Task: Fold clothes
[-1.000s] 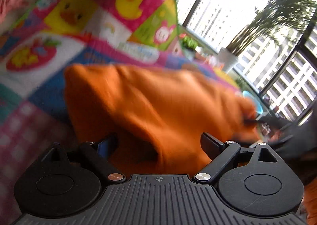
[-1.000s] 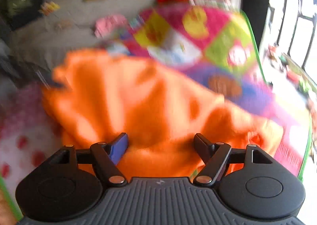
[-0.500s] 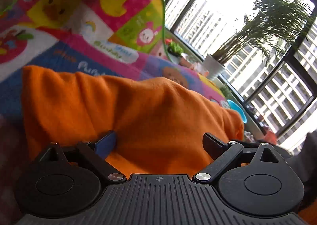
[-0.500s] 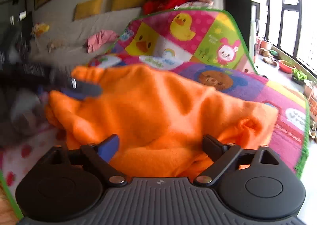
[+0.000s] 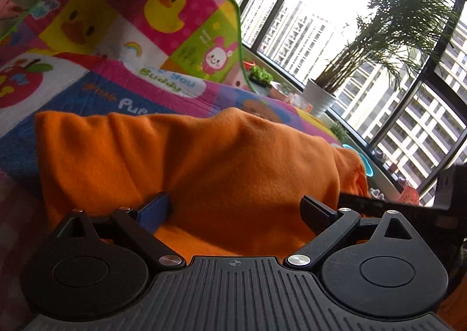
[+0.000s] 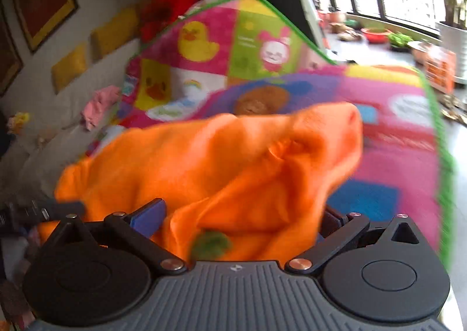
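Observation:
An orange fleece garment (image 5: 221,162) lies rumpled on a colourful play mat (image 5: 146,39). My left gripper (image 5: 233,204) sits low against its near edge. Its jaws are opening, a hump of the cloth bulges between them, and the pads do not pinch it. In the right wrist view the garment (image 6: 204,162) is bunched up close. My right gripper (image 6: 240,211) stands wide open, and a fold drapes over its right finger. A green patch (image 6: 210,243) shows on the cloth near the jaws. Each gripper's black finger appears at the edge of the other's view.
The play mat (image 6: 394,127) runs up over a sofa back. Yellow cushions (image 6: 70,65) and a pink cloth (image 6: 99,103) lie on the sofa at the left. A potted palm (image 5: 319,97) and small pots stand by the big windows on the right.
The right gripper's view has tilted and shifted sideways, and its jaws have spread wider around the bunched cloth. The left gripper has sunk closer to the garment, with its jaws a little wider.

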Demonstrator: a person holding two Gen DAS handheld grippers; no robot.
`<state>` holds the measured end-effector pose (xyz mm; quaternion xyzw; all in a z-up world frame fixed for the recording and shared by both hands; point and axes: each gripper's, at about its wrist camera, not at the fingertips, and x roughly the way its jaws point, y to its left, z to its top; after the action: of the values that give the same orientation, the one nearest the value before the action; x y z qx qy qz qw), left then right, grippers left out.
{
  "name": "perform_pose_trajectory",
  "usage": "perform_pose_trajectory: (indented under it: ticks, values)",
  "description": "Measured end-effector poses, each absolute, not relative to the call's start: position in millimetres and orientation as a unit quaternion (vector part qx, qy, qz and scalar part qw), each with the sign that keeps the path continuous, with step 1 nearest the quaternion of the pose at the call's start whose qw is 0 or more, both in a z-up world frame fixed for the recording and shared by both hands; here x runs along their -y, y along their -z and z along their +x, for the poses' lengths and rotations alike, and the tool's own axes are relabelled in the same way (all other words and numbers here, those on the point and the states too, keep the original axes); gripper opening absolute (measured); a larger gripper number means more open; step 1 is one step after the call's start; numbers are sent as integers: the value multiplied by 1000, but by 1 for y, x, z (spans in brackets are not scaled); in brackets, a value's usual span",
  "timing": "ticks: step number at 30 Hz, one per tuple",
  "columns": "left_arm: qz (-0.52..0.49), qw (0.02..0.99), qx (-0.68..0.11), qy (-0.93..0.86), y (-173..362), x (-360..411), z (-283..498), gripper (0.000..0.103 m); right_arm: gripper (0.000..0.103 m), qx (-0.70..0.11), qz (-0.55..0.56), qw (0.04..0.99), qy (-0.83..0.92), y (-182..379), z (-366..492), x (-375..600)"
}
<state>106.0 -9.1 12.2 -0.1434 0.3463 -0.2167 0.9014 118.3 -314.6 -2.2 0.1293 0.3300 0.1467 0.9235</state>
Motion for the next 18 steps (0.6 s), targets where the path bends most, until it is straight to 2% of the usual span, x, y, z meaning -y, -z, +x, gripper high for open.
perform_pose_trajectory:
  ticks: [4, 7, 12, 18]
  values:
    - [-141, 907, -341, 201, -11, 7, 114, 99, 103, -315, 87, 934, -142, -5, 150, 296]
    - [-144, 907, -340, 204, -12, 5, 114, 100, 103, -336, 26, 936, -103, -6, 157, 292]
    - [-149, 906, -334, 214, -11, 4, 110, 100, 103, -336, -54, 936, -88, 2, 135, 291]
    - [-184, 899, -337, 210, -17, -3, 97, 100, 103, -333, -29, 940, -74, 8, 113, 300]
